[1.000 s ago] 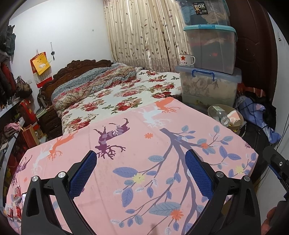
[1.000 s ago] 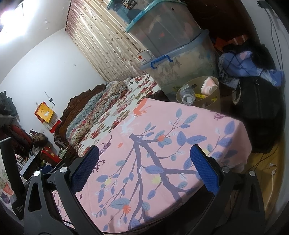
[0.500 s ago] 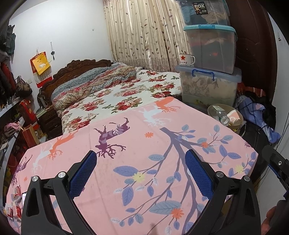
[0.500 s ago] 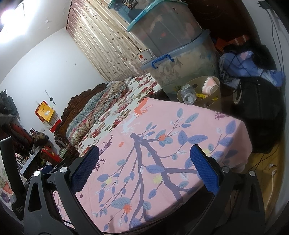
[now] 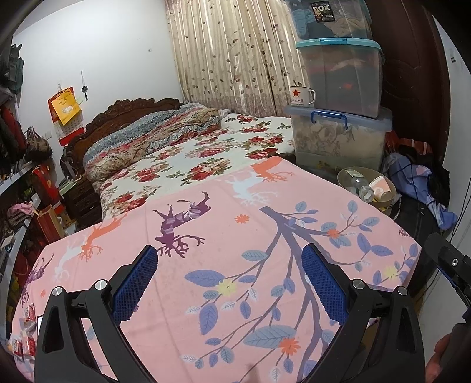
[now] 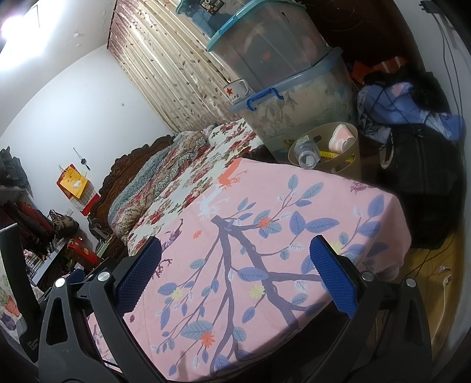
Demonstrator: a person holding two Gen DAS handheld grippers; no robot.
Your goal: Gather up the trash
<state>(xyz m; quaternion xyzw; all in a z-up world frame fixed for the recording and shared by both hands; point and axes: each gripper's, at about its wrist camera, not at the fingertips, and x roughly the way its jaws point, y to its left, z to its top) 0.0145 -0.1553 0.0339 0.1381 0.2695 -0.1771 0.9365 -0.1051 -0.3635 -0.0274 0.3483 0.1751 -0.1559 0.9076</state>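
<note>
Bin (image 5: 344, 176) holds one bottle (image 5: 360, 187), mouth tilted toward me, plus one paper cup (image 5: 381, 188); I see left gripper (image 5: 228, 278) and right gripper (image 6: 235, 269) spread wide, empty

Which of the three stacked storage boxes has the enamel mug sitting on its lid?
The bottom storage box, the one with the blue handle. The star-marked enamel mug stands on its lid, beside the teal-lidded middle box; the top box carries nothing.

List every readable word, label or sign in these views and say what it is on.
"BOX": dark label on the top storage bin.
Red star, with red characters below too small to read: white mug.
Print on the red and yellow wall calendar: too blurred to read.
Label on the bottle in the waste basket: unreadable.
</note>
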